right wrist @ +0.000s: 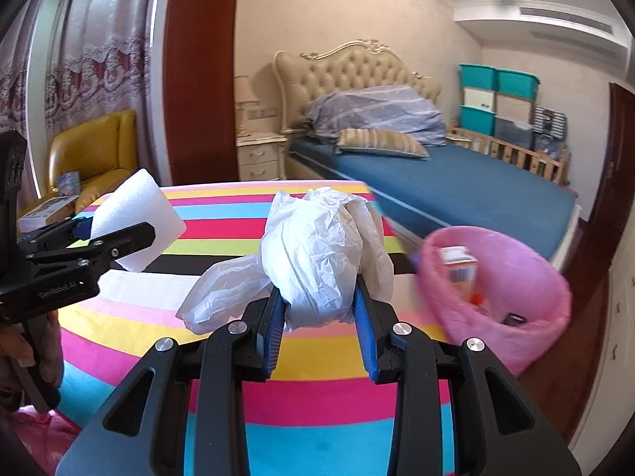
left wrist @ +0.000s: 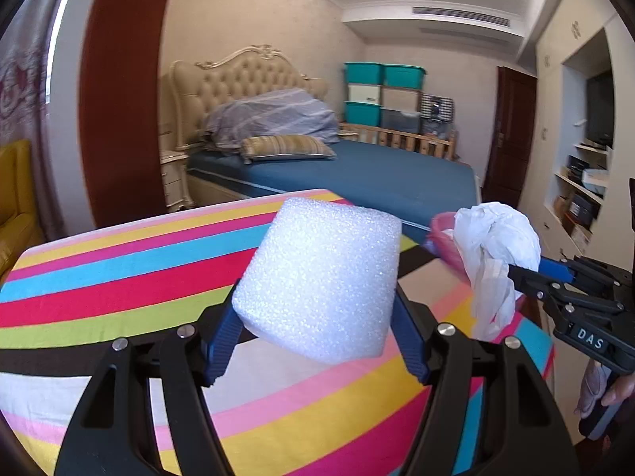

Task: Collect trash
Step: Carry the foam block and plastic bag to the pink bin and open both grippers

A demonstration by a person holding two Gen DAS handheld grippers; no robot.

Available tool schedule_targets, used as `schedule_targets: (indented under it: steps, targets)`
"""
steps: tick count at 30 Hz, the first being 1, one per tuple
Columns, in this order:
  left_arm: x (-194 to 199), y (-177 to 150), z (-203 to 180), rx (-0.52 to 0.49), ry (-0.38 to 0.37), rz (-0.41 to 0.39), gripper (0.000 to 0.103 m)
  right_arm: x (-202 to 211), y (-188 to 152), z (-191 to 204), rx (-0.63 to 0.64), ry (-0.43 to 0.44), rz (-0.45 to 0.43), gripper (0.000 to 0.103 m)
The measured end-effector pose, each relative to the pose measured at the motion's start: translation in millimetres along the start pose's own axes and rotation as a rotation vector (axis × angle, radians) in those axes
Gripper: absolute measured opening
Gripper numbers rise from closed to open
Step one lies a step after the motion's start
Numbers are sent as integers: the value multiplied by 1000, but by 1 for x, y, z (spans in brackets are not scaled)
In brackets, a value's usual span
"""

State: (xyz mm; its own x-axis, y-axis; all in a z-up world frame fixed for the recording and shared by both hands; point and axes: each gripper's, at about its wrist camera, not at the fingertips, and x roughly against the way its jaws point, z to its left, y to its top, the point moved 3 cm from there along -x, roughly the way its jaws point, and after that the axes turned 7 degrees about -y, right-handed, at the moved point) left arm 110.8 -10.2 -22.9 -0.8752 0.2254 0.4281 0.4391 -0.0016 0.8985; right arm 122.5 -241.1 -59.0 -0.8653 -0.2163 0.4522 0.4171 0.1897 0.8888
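Bedroom: blue-sheeted bed (right wrist: 456,186) with a tufted headboard behind a table draped in a rainbow-striped cloth (right wrist: 222,222).
Bin: pink-lined wastebasket (right wrist: 496,277) stands on the floor between table and bed, just right of the table edge.
Bin contents: an upright carton (right wrist: 460,267), something small and orange beside it, and a dark item lower down that I cannot identify.
Left gripper (left wrist: 317,301): my blue pads (left wrist: 222,333) clamp a white foam block (left wrist: 321,273), held clear above the cloth.
Right gripper (right wrist: 319,305): my jaws pinch a crumpled white plastic bag (right wrist: 317,254), raised over the table's right side, near the bin but not in it.
Storage: teal-lidded crates (right wrist: 496,79) stacked by the far wall; contents unclear.
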Motion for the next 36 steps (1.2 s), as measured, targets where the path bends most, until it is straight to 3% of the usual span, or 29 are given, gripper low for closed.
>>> schedule_targets:
  steps: [18, 24, 36]
  targets:
    - [-70, 32, -120, -149, -256, 35, 66, 17, -13, -146, -148, -184, -41, 32]
    - [-106, 46, -157, -151, -331, 41, 67, 1, -5, -187, -162, -190, -31, 32]
    - [-170, 57, -205, -116, -368, 64, 67, -64, 15, -244, -146, -146, 43, 33]
